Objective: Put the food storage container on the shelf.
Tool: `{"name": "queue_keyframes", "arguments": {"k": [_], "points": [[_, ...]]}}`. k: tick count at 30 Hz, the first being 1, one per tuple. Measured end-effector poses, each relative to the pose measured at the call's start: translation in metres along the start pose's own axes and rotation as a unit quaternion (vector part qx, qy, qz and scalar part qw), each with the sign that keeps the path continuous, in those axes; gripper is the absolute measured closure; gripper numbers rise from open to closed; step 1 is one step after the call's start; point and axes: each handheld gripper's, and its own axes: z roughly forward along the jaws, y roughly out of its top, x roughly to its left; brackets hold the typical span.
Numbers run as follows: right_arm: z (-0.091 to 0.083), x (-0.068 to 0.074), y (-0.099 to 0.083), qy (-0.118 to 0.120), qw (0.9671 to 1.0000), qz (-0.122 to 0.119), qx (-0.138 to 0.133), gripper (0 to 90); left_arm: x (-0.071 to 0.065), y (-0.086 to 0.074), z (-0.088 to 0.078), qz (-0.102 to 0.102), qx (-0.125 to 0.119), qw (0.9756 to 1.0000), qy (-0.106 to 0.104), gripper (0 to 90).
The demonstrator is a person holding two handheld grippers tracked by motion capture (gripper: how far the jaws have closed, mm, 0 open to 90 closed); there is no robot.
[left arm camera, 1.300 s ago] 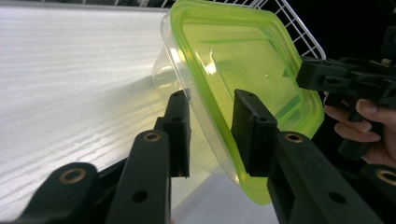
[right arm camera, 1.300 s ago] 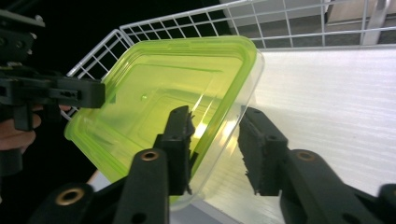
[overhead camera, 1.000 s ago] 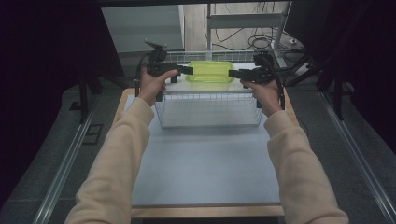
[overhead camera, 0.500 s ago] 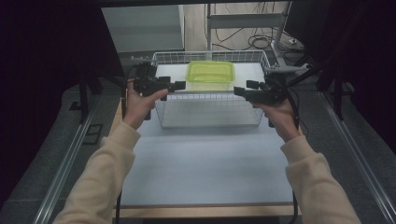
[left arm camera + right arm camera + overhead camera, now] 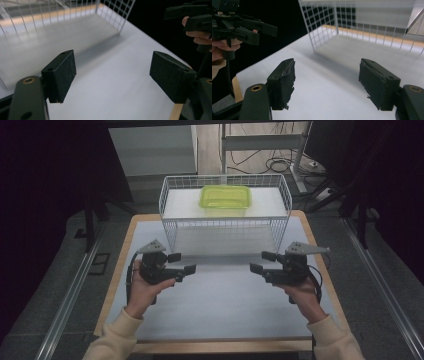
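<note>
The green box sits in the wire basket at the table's far edge, toward the basket's back wall; its contents cannot be made out. Both grippers are well short of it, over the table's middle. The left gripper has its jaws apart and empty. The right gripper has just been opening, nothing between its jaws. The person's sleeves are cut off at the near edge

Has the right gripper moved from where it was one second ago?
Yes. The right gripper was at the green box in the basket; now it hangs nearer the person, over the table before the basket, jaws just opened, empty.
</note>
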Motion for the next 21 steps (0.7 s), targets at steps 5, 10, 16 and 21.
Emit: {"name": "queue_keyframes", "arguments": {"k": [5, 10, 16, 21], "points": [[0.004, 0.001, -0.041, -0.003, 0.9995, 0.007, 0.031, 27.6, 0.001, -0.033, 0.006, -0.021, 0.012, 0.9997, -0.005, 21.6], [0.011, -0.001, -0.072, -0.023, 0.9977, 0.000, 0.063, 27.1, 0.003, -0.061, 0.019, -0.023, 0.058, 0.9980, 0.004, 21.6], [0.012, 0.002, -0.079, -0.027, 0.9975, -0.016, 0.063, 24.1, 0.004, -0.063, 0.020, -0.019, 0.057, 0.9982, 0.003, 21.6], [0.008, 0.000, -0.080, -0.040, 0.9977, -0.022, 0.050, 20.0, 0.006, -0.068, 0.021, -0.017, 0.059, 0.9980, 0.010, 21.4]]}}
